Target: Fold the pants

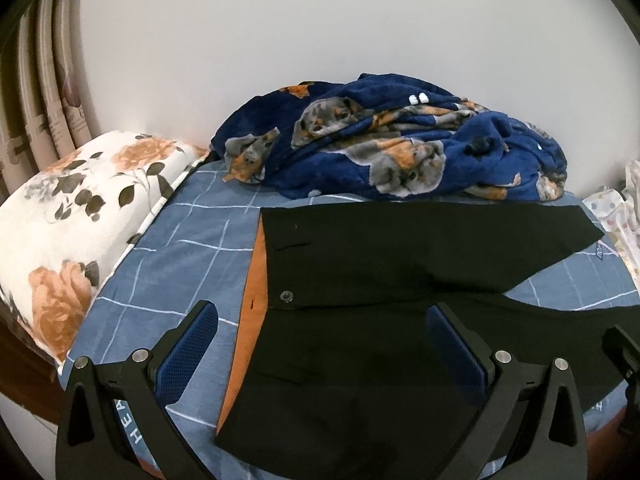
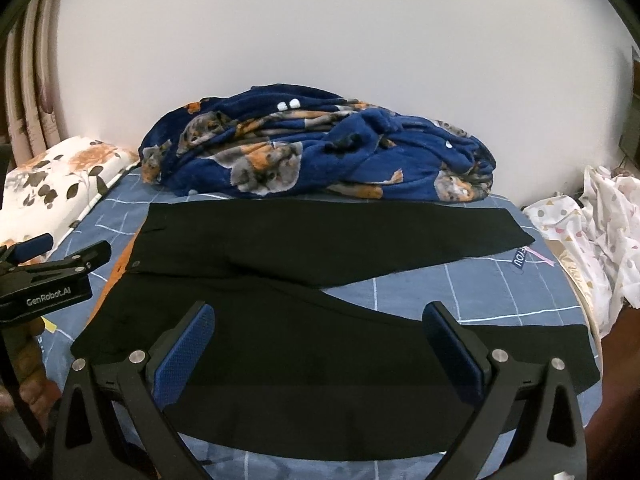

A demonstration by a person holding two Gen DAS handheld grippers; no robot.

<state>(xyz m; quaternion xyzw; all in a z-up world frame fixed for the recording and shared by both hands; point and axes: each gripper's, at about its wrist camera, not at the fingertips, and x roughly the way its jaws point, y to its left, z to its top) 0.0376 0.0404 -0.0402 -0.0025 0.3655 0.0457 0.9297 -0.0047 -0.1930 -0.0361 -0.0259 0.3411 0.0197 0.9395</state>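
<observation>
Black pants (image 1: 380, 276) lie spread flat on the bed, waist to the left with an orange lining (image 1: 252, 300) showing, legs splayed apart to the right. They also show in the right wrist view (image 2: 304, 240). My left gripper (image 1: 322, 320) is open and empty, hovering over the waist end. My right gripper (image 2: 320, 320) is open and empty, over the near leg (image 2: 320, 360). The left gripper also shows at the left edge of the right wrist view (image 2: 52, 256).
A blue checked sheet (image 1: 188, 240) covers the bed. A crumpled blue dog-print blanket (image 1: 392, 140) lies behind the pants by the white wall. A floral pillow (image 1: 80, 208) is at the left. A white dotted cloth (image 2: 592, 232) lies off the right edge.
</observation>
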